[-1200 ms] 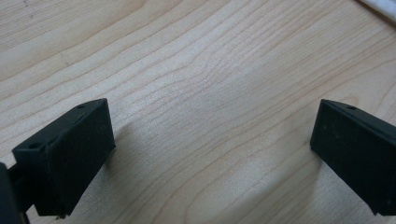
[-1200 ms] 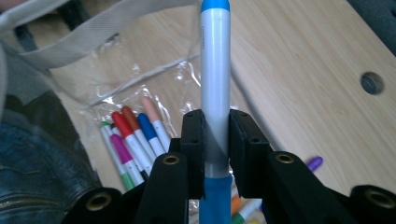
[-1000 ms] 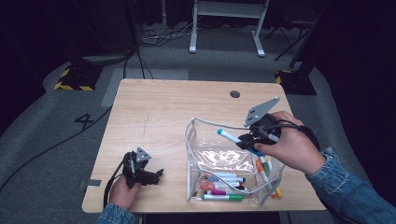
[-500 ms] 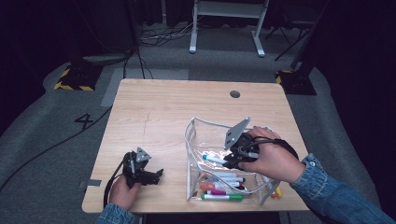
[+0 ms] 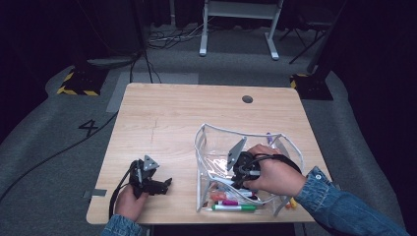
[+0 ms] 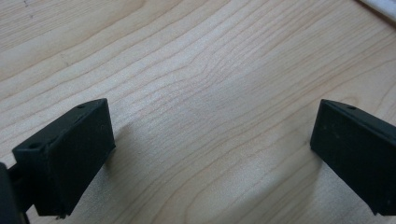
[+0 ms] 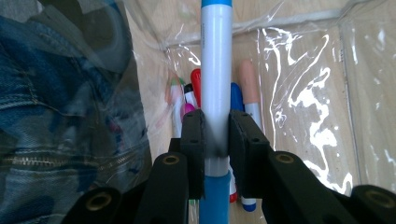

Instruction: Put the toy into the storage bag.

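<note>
A clear pouch with a white zip rim (image 5: 231, 130) stands open on the wooden table (image 5: 172, 123). Several coloured markers (image 5: 233, 208) lie in its near end. My right gripper (image 5: 239, 181) reaches down inside the pouch. Its jaws are shut on a white marker with blue ends (image 7: 215, 70), which points away over the loose markers (image 7: 247, 88) at the bottom; the right gripper (image 7: 215, 126) pinches it near one end. My left gripper (image 5: 166, 185) rests on the table at the front left, apart from the pouch. In the left gripper view, the left gripper (image 6: 212, 140) stands open over bare wood.
A round cable hole (image 5: 247, 99) sits near the table's far edge. An orange marker (image 5: 293, 202) lies outside the pouch by the right sleeve (image 5: 339, 206), and a purple one (image 5: 269, 135) behind the pouch. Cables and desk legs lie on the floor beyond.
My right hand has come down and to the left, carrying the white and blue marker from above the pouch's far right rim into the pouch. The left gripper has not moved.
</note>
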The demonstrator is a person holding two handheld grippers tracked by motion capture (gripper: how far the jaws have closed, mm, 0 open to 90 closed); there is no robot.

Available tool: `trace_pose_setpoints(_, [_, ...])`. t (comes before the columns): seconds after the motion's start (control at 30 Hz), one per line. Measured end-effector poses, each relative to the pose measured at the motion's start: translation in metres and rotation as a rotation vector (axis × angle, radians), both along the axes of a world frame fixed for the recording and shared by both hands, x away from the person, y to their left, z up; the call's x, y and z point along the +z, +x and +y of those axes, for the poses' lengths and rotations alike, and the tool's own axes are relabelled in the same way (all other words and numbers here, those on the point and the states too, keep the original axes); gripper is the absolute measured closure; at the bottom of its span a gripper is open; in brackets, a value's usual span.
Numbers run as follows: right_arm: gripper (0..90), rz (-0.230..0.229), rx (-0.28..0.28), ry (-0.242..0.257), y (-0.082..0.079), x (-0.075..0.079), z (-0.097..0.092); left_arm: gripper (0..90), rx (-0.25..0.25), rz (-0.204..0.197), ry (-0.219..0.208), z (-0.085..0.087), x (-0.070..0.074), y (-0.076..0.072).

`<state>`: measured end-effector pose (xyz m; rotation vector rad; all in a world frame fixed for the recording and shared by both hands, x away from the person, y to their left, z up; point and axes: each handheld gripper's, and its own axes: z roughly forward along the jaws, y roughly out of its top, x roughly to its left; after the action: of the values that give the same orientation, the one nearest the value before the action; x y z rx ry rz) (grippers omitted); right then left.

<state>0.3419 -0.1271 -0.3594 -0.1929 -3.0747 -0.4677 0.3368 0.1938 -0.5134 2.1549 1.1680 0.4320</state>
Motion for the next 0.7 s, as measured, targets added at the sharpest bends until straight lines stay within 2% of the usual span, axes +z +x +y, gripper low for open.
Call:
trace_pose_setpoints(0.2, [76.7,0.014,0.008,-0.035,0.002,-0.015,0.002,0.0,0.0,0.0,0.0,0.0,0.0,0.0])
trace_pose_setpoints(0.5, [75.5,0.041,0.025,-0.083,0.003,-0.028,0.004,0.0,0.0,0.0,0.0,0.0,0.0,0.0])
trace_pose_setpoints(0.57, [64.6,0.06,0.022,-0.097,0.003,-0.032,0.003,0.0,0.0,0.002,-0.001,0.0,0.0,0.0])
trace_pose_setpoints(0.63, [50.3,0.035,-0.032,-0.071,0.001,-0.032,0.002,0.0,0.0,0.002,-0.002,0.0,0.0,0.0])
trace_pose_setpoints(0.7, [43.2,0.018,-0.038,-0.037,0.001,-0.028,0.001,0.0,0.0,0.002,-0.001,0.0,0.0,0.0])
